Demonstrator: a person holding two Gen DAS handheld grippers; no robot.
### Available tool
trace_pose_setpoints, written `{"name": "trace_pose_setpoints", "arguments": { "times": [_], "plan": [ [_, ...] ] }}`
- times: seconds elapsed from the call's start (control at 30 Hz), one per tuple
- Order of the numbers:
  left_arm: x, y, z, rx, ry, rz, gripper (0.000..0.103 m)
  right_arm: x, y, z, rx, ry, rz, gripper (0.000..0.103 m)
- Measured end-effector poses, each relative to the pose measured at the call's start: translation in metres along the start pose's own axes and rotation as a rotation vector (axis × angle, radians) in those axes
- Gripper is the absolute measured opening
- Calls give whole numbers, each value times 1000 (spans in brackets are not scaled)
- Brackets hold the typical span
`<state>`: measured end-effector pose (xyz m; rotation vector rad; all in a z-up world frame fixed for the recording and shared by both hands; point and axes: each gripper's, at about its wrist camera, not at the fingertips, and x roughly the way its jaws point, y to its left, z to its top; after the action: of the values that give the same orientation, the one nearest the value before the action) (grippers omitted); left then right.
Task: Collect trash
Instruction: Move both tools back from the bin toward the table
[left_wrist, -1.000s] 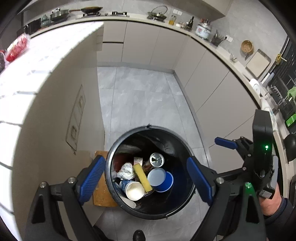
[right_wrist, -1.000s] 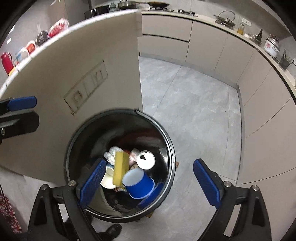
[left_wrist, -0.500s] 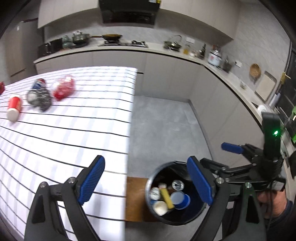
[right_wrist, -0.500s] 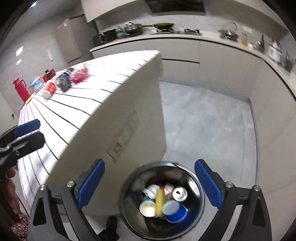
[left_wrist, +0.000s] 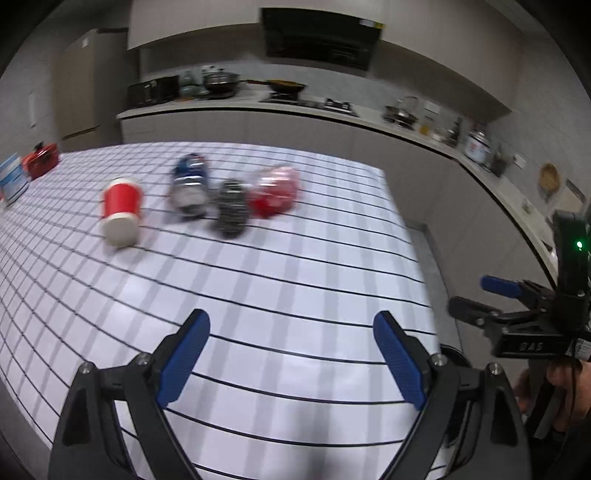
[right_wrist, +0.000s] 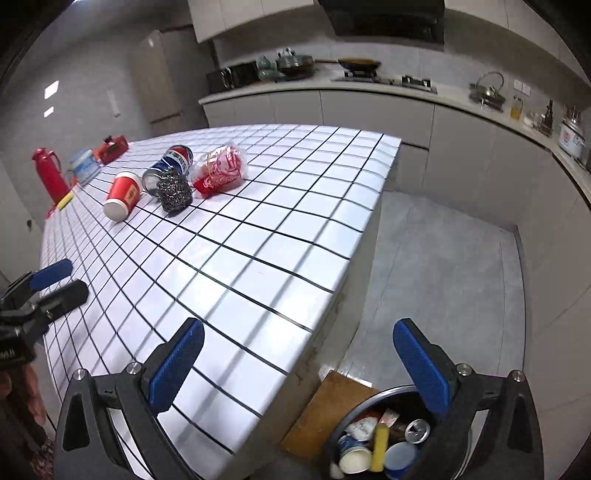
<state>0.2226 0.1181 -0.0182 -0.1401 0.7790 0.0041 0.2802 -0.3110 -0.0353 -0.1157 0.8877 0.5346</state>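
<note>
On the white tiled table (left_wrist: 295, 280) lie a red paper cup (left_wrist: 121, 212) on its side, a crushed blue can (left_wrist: 190, 184), a steel wool scrubber (left_wrist: 231, 206) and a red plastic bag (left_wrist: 275, 192). They also show in the right wrist view: cup (right_wrist: 123, 195), can (right_wrist: 170, 166), scrubber (right_wrist: 173, 194), bag (right_wrist: 219, 171). The black trash bin (right_wrist: 391, 397) stands on the floor by the table's corner, holding cups, a can and a yellow sponge. My left gripper (left_wrist: 291, 362) is open and empty over the table's near edge. My right gripper (right_wrist: 301, 365) is open and empty above the table corner and bin.
A red thermos (right_wrist: 50, 173), a blue-white tub (right_wrist: 85, 166) and a red box (right_wrist: 112, 146) stand at the table's far left. A wooden board (right_wrist: 328, 413) lies on the floor beside the bin. Kitchen counters (right_wrist: 406, 92) run along the back and right walls.
Both grippers rose from over the bin and tilted up toward the table top. The trash on the table is nearer and larger in view. Both stay open and empty.
</note>
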Motion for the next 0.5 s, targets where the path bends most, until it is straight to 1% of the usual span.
{"name": "trace_pose_setpoints", "arguments": {
  "times": [0.13,0.27,0.4,0.5],
  "plan": [
    [6,48,8,-51,1,29,91,15,28,19,11,6,-61,103],
    [13,89,16,-82,-3,49,91,30,57,37,15,3,-56,103],
    [23,117,24,-95,1,72,91,42,84,51,-11,-4,-56,103],
    [32,135,31,-104,0,89,91,53,101,62,-9,-7,-34,103]
  ]
}}
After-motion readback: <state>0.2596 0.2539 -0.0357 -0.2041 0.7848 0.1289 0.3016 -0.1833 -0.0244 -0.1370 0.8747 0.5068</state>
